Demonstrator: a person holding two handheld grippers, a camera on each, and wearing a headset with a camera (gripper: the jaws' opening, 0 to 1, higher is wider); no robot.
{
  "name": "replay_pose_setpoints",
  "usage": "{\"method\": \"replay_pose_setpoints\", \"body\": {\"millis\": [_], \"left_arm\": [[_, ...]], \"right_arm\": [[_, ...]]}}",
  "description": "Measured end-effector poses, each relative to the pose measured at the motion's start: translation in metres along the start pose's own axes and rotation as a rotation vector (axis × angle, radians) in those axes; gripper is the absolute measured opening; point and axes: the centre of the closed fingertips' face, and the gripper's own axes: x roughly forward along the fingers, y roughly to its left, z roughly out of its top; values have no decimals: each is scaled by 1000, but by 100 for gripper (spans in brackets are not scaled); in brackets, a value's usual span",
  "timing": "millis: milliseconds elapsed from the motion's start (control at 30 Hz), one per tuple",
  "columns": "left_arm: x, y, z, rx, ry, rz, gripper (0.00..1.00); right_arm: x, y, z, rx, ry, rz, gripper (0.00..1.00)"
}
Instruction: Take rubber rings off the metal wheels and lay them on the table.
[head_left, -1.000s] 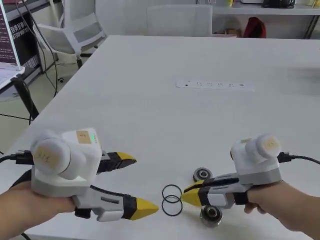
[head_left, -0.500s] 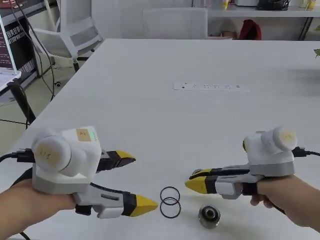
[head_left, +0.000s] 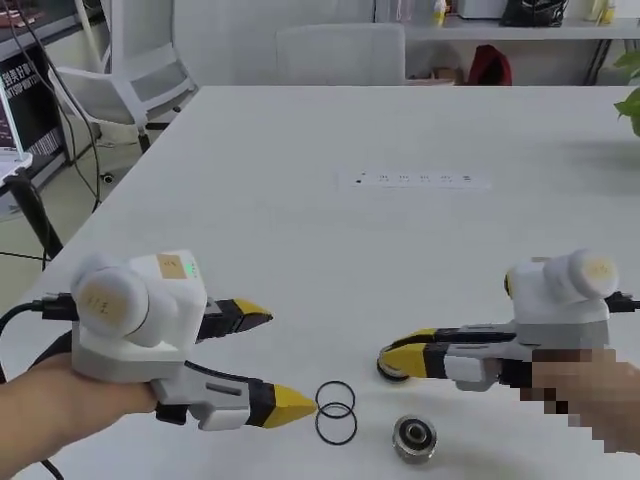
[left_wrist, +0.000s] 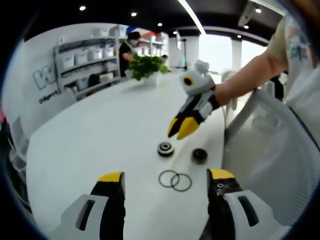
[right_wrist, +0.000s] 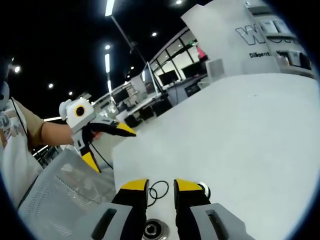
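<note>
A white table (head_left: 300, 200) is seen spread beneath both tools. The left gripper (head_left: 272, 358) is held low over the table's near-left part, its jaws spread wide and nothing taken between them. The right gripper (head_left: 392, 358) is held opposite and pointed toward it. Its jaws are drawn in to a narrow gap, through which bare tabletop is seen in the right gripper view, and nothing is gripped. 2 metal wheels are set on the table. The farther wheel (head_left: 393, 374) is partly covered by the right gripper's yellow tips. The nearer wheel (head_left: 413, 438) lies apart from it, toward the person, just below those tips in the head view. 2 rubber rings (head_left: 336, 410) are laid flat and overlapping on the table between the 2 grippers. They lie just beyond the left gripper's nearer tip, in line with its open jaws, and near the right gripper's tips but touched by neither.
</note>
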Motion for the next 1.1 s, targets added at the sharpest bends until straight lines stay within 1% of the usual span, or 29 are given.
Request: {"method": "replay_pose_setpoints", "body": {"millis": [233,667,833,1100], "left_arm": [[4,5,4,9,1,-1,67],[10,9,5,16,11,-9,67],[11,12,5,15,13,-6,67],[17,13,6,18,17,-13,67]], "right_arm": [[-9,-5,5,-11,-15,-22,19],[-26,-21,1,-25,-20,-79,22],[-31,-28,-3,-24,-19,-97,22],[-35,-30,-4,-31,-24,-107,23]]}}
